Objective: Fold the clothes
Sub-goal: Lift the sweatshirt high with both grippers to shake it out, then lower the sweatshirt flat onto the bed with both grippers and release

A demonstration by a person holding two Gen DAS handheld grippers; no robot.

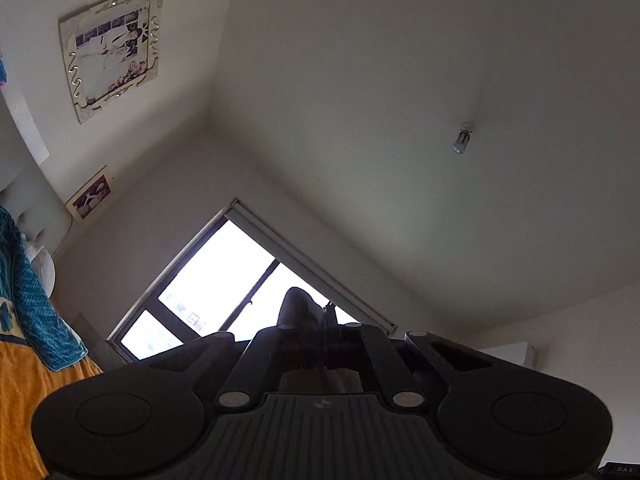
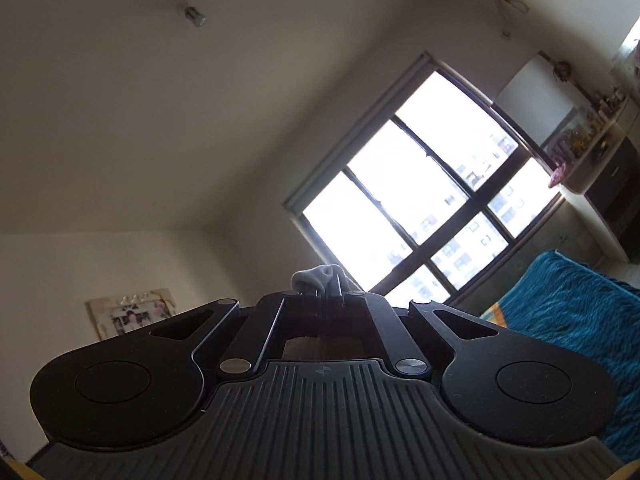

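Note:
Both grippers are tilted up toward the ceiling and window. In the left wrist view my left gripper point(image 1: 320, 318) has its jaws together, and a tuft of cloth point(image 1: 295, 304) sticks up from them, dark against the bright window. In the right wrist view my right gripper point(image 2: 329, 293) is also shut, pinching a bunched fold of pale grey cloth point(image 2: 318, 274) at its fingertips. The rest of the garment hangs below the grippers and is hidden by their bodies.
A bright window point(image 1: 216, 280) point(image 2: 420, 184) fills the wall ahead. A bare bulb point(image 1: 462, 140) hangs from the ceiling. A blue knitted cloth over orange fabric point(image 1: 24, 300) is at the left. A blue bedcover point(image 2: 568, 312) and shelves point(image 2: 592, 148) lie to the right.

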